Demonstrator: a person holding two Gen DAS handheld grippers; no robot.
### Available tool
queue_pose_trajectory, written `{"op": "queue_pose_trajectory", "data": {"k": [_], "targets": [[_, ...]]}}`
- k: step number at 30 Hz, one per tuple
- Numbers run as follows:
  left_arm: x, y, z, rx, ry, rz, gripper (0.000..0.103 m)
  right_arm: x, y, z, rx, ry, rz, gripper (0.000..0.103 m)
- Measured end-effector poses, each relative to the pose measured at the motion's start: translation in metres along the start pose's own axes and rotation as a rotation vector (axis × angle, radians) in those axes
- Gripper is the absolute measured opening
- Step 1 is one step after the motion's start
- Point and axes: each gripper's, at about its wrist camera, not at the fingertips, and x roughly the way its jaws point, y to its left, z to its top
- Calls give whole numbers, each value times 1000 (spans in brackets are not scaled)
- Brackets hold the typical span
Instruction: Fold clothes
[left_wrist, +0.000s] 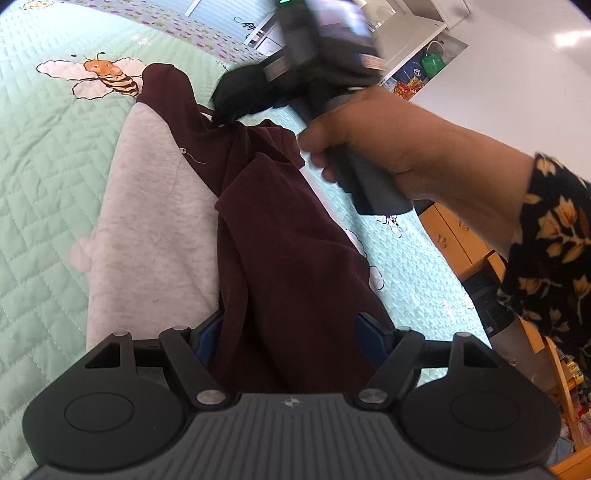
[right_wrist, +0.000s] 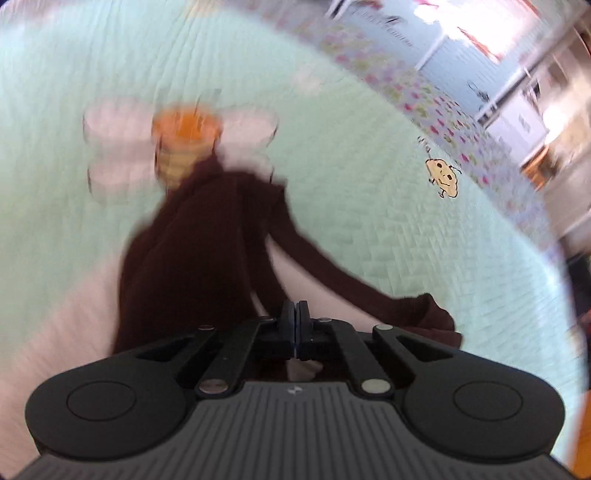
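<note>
A sweatshirt with a grey body (left_wrist: 147, 221) and maroon sleeves (left_wrist: 288, 251) lies on a mint-green quilted bedspread (left_wrist: 44, 166). My left gripper (left_wrist: 288, 336) is open, its blue pads wide apart, and a thick fold of maroon cloth runs between them. A hand (left_wrist: 388, 140) holds my right gripper (left_wrist: 225, 107) at the sweatshirt's far end. In the blurred right wrist view, that gripper (right_wrist: 295, 321) is shut, and maroon cloth (right_wrist: 192, 258) rises to its tips, a sleeve trailing off right.
A bee picture (left_wrist: 107, 77) is stitched on the bedspread beyond the sweatshirt. The bed's right edge (left_wrist: 424, 236) drops to wooden furniture (left_wrist: 454, 236). White shelves (left_wrist: 417, 33) stand at the back right. The person's flowered sleeve (left_wrist: 554, 236) fills the right side.
</note>
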Motion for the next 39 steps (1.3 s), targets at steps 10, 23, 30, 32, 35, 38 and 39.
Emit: {"op": "queue_pose_trajectory", "data": {"k": [10,23,30,32,35,38,39], "targets": [[-2,5,1,-11,0,-7,77,-50,-54,-38,484,-42,348,6],[-1,5,-2,3,4,-7,77,-35,-51,-53,550,-126,521,11],[-24,10,10,-133,9,-87,76,-68,-111,-115,808,-257,624,21],[-39,-2,15,-127,-55,-144,76,-61,-122,-129,873,-262,657,23],[-42,-17,23,-111,-119,-265,78,-51,-138,-150,970,-268,706,23],[-26,-24,31,-149,-98,-218,78,-32,-141,-143,964,-267,777,23],[-24,-21,35,-188,-83,-172,78,-25,-140,-138,950,-260,785,23]]}}
